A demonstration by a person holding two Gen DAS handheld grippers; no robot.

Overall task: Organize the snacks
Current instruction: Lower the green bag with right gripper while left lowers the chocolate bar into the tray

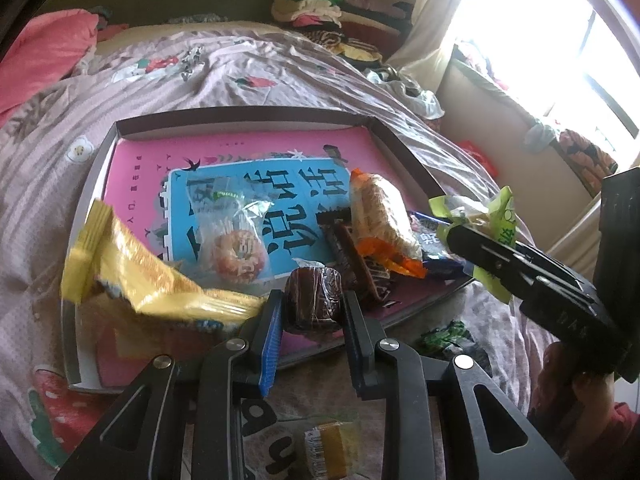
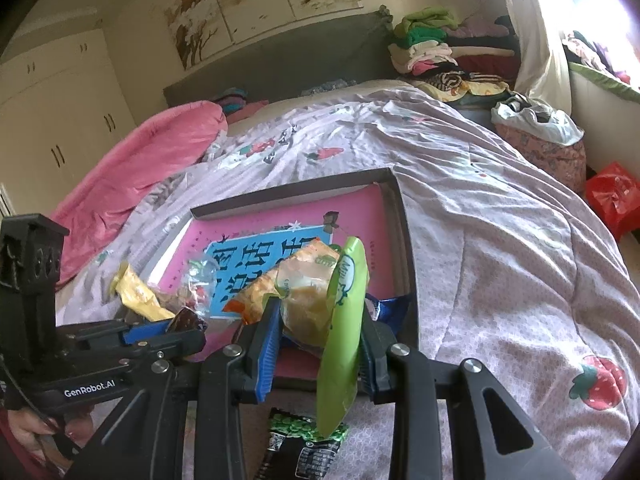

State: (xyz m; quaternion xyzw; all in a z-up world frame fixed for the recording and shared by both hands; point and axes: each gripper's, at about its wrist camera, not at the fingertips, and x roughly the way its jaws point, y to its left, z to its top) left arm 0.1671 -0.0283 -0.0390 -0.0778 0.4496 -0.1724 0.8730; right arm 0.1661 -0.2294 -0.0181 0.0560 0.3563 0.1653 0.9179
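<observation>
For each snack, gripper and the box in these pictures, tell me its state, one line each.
left gripper: shut on the brown cake, above the box edge.
brown cake: wrapped, held between the fingers.
right gripper: shut on the green packet.
green packet: held, upright.
box: open, snacks inside.
donut packet: sealed, lying in the box.
yellow packet: lying across the box's left side.

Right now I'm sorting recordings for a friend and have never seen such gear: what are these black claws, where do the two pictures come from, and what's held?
They are hand-held two-finger grippers, one in each of a person's hands, each carrying a camera looking along its fingers. In the left one's picture, the left gripper is shut on a wrapped brown cake. In the right one's, the right gripper is shut on a green-edged snack packet. A shallow box holding a pink book and several snacks lies on the bed.
</observation>
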